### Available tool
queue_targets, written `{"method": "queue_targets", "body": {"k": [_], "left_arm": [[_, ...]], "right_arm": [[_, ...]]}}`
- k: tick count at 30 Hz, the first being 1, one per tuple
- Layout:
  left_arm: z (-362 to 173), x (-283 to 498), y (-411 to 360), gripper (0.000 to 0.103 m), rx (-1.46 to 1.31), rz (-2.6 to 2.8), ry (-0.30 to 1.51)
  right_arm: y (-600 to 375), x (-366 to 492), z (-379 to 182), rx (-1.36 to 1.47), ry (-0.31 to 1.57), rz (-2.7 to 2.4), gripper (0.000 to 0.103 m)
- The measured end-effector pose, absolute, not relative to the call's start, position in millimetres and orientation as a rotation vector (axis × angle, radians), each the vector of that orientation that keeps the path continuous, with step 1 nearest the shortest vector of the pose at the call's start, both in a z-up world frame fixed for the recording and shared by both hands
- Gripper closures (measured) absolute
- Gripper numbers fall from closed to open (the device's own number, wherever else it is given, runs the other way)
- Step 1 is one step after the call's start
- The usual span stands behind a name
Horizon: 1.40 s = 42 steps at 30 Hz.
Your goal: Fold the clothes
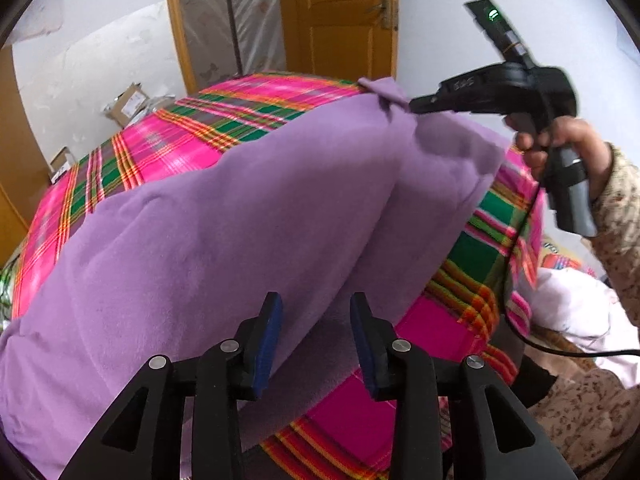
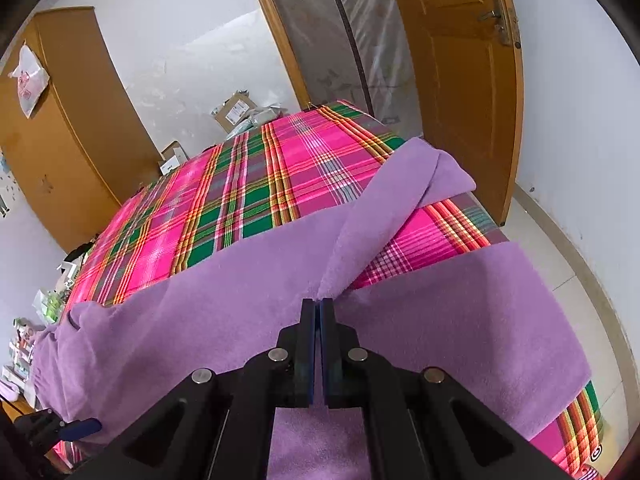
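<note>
Purple fleece, a soft garment (image 1: 224, 240), lies spread over the pink-and-green plaid bedsheet (image 2: 224, 208) that covers the bed, and that is what I am working on. My right gripper (image 2: 319, 304) is clenched tight on a gathered fold of the fleece, its blue pads pressed together on the cloth, and from the left wrist view I see it pinching the far corner with a hand (image 1: 568, 148) on its grip. My left gripper (image 1: 316, 308) stands parted over the near edge of the garment, the pads clear of the fleece and gripping nothing.
</note>
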<state>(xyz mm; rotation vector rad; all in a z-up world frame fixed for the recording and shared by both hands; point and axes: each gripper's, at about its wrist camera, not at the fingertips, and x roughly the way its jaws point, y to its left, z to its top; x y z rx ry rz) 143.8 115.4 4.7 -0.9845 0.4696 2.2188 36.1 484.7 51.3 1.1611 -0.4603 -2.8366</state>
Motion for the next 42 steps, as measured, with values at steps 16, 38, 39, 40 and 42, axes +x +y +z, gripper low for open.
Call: {"method": "queue_targets", "body": {"k": [16, 38, 39, 40, 42], "left_arm": [[4.2, 128.4, 110.6, 0.093, -1.037, 2.233, 0.353], [12.7, 116.1, 106.2, 0.098, -1.030, 2.281, 0.259], [17.9, 117.3, 104.4, 0.098, -1.007, 2.297, 0.242], [24.3, 118.8, 101.7, 0.098, -0.977, 2.312, 0.222], [35.1, 122.0, 97.1, 0.098, -0.928, 2.339, 0.194]], "right_arm": [[495.3, 23.7, 38.7, 1.237, -0.453, -2.808, 0.085], [505.4, -6.2, 52.7, 1.142, -0.392, -2.891, 0.099], [502.4, -1.4, 60.1, 1.101, -0.358, -2.918, 0.099], [501.0, 2.9, 66.8, 1.070, -0.338, -2.935, 0.099], [499.0, 11.0, 79.7, 1.012, -0.307, -2.964, 0.099]]}}
